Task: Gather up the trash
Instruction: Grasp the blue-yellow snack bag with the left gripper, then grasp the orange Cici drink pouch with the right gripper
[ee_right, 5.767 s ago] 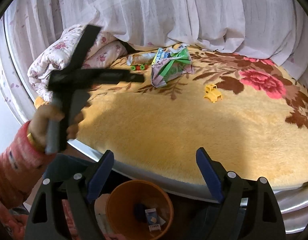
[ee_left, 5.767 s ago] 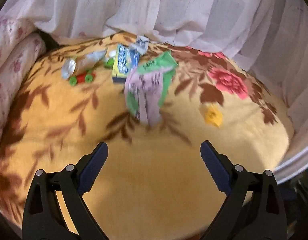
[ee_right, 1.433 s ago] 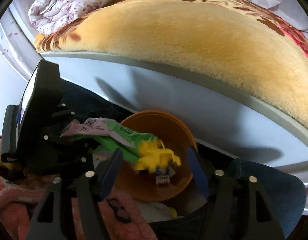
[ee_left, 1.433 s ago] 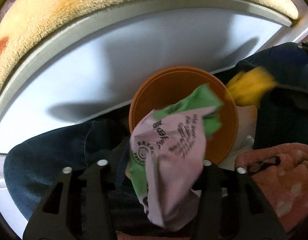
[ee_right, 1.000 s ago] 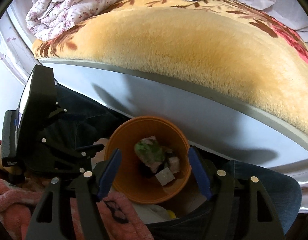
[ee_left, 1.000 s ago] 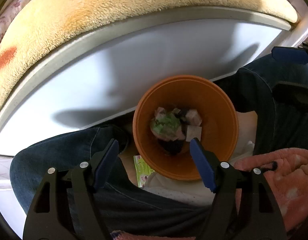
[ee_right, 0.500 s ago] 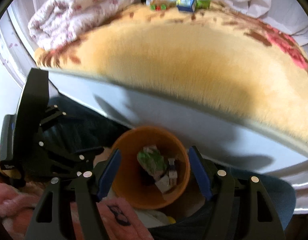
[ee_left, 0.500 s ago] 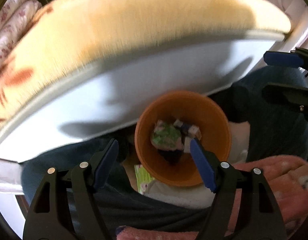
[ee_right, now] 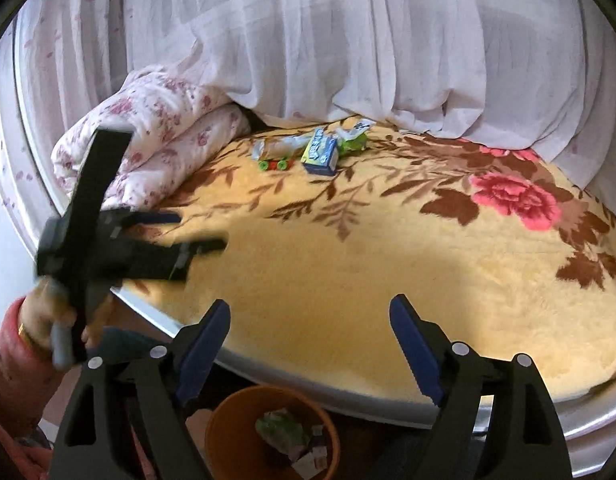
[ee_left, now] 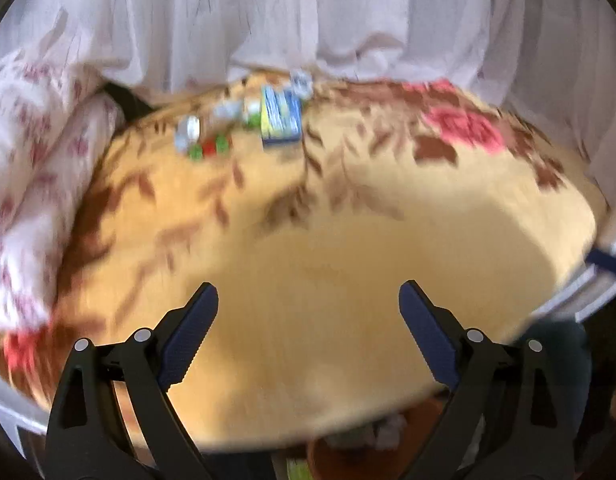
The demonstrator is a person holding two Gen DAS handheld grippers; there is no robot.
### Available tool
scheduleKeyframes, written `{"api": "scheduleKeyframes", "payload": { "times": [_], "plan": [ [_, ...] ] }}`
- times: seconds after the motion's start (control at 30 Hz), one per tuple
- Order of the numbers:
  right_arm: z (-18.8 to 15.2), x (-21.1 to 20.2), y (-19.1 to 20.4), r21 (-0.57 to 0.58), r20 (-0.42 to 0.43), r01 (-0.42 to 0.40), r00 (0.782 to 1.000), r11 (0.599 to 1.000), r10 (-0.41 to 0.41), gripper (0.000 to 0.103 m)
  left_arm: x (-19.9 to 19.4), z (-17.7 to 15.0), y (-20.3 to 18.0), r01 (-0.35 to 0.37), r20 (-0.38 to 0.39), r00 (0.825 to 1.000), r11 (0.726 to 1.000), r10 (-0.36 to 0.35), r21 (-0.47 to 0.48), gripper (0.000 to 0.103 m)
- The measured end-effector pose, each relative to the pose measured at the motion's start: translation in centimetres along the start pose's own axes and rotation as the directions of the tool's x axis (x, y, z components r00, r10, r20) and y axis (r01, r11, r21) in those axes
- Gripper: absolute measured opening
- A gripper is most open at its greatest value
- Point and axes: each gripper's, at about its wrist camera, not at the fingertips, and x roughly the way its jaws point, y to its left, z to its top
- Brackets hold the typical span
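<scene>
The remaining trash lay in one cluster near the far edge of the bed [ee_right: 348, 280], toward its far left corner, just in front of the hanging curtain [ee_right: 348, 40].

Taken left to right in the right wrist view: a clear wrapper [ee_right: 282, 146], judged light, crinkly and slippery, best pinched across a bunched fold; just in front of it a small green and red toy [ee_right: 273, 165], judged hard and light, possibly not trash at all; a blue and yellow carton [ee_right: 321, 154], judged light and fairly stiff but crushable, best taken across its narrow sides; and, touching the carton's right side, a green wrapper [ee_right: 353, 143] with a white scrap [ee_right: 362, 125] behind it, both judged soft and nearly weightless. The items sat close together, so one pinch could drag a neighbour along.

The left gripper [ee_left: 308, 304] hung over the near part of the bed, its jaws opening with nothing between them. The right gripper [ee_right: 310, 322] stood at the near edge, jaws likewise opening and empty.

A folded floral quilt [ee_right: 148, 140] lay at the far left corner, just beside the cluster. The plush blanket between the grippers and the trash was bare. The orange bin [ee_right: 228, 432] stood below the near edge, already holding crumpled wrappers.
</scene>
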Motion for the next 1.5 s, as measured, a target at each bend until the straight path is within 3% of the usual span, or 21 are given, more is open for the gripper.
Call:
{"api": "scheduleKeyframes", "payload": {
  "times": [0.13,0.3,0.53,0.6,0.63,0.7,0.93,1.23,1.5],
  "plan": [
    [0.4,0.8,-1.1,0.021,-0.005,0.005,1.0,1.0,-0.005,0.081,3.8,4.9,1.1,-0.018,0.031,0.999,0.999,0.019,-0.028,0.09],
    [1.2,2.4,-2.5,0.053,-0.016,0.006,1.0,0.999,-0.005,0.081,10.7,10.4,1.7,-0.045,0.008,0.999,0.998,0.046,-0.036,0.09],
    [2.4,5.0,-4.3,0.079,-0.038,0.008,0.999,0.997,-0.005,0.081,18.5,14.4,2.7,-0.099,-0.054,0.994,0.993,0.096,-0.058,0.089],
    [2.7,5.7,-4.7,0.083,-0.046,0.011,0.999,0.996,-0.007,0.081,19.8,15.1,2.9,-0.102,-0.063,0.993,0.993,0.098,-0.066,0.08],
    [2.7,6.0,-4.9,0.087,-0.05,0.011,0.999,0.996,-0.007,0.081,20.2,15.2,3.0,-0.095,-0.071,0.993,0.993,0.09,-0.07,0.057],
    [2.9,6.5,-5.3,0.093,-0.057,0.015,0.998,0.996,-0.01,0.081,21.0,15.3,3.2,-0.085,-0.092,0.993,0.992,0.077,-0.089,0.052],
    [3.7,6.9,-5.1,0.093,-0.052,0.015,0.999,0.996,-0.01,0.081,18.1,14.6,2.8,-0.064,-0.046,0.997,0.995,0.06,-0.075,0.052],
    [6.3,6.3,-3.8,0.085,0.01,-0.031,0.999,0.996,0.031,0.081,8.0,11.4,4.7,-0.023,0.062,0.998,0.994,0.03,-0.107,0.052],
    [11.8,9.7,-3.4,0.159,0.041,-0.14,0.99,0.977,0.135,0.081,-0.9,7.3,7.4,-0.062,0.132,0.988,0.988,0.081,-0.139,0.052]
  ]
}}
